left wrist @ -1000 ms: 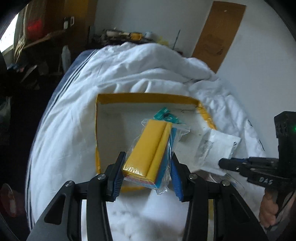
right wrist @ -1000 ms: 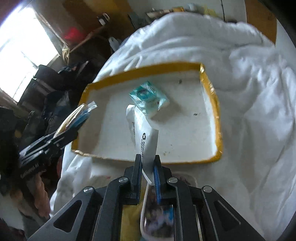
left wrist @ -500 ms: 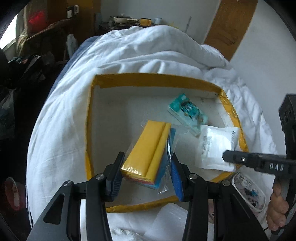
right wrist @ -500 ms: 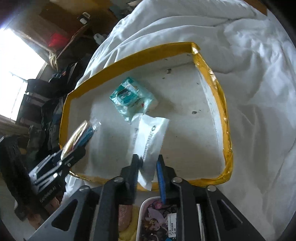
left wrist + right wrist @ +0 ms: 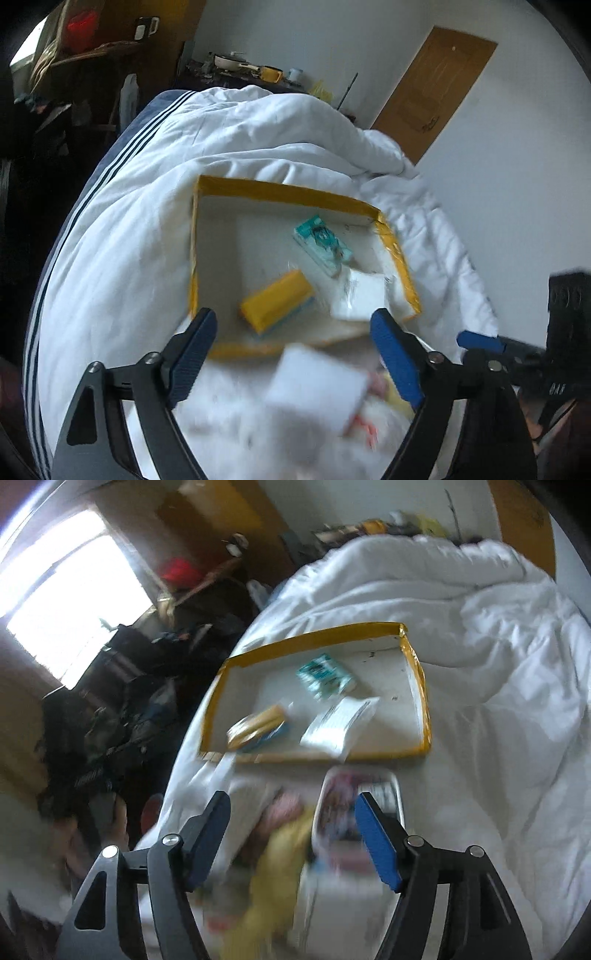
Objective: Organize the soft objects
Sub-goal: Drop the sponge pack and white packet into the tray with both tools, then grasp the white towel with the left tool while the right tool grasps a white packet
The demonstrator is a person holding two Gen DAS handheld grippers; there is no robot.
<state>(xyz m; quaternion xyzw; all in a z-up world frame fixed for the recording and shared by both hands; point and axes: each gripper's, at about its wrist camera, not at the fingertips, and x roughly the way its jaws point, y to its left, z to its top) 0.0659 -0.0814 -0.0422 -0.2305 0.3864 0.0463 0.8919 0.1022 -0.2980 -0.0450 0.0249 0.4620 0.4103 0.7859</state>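
Observation:
A shallow yellow-rimmed white box lies on a white duvet. Inside it lie a yellow cloth pack, a white sachet and a teal tissue pack. My left gripper is open and empty, pulled back above the box's near edge. My right gripper is open and empty, above a blurred pile of loose soft items in front of the box. The right gripper's blue tip shows in the left wrist view.
A white blurred packet and a patterned tin-like container lie on the duvet in front of the box. Dark clutter and shelves stand left of the bed. A wall and wooden door are at the far right.
Both grippers opened and let go: the yellow cloth pack and the white sachet now lie in the box. Both grippers drew back toward the near pile.

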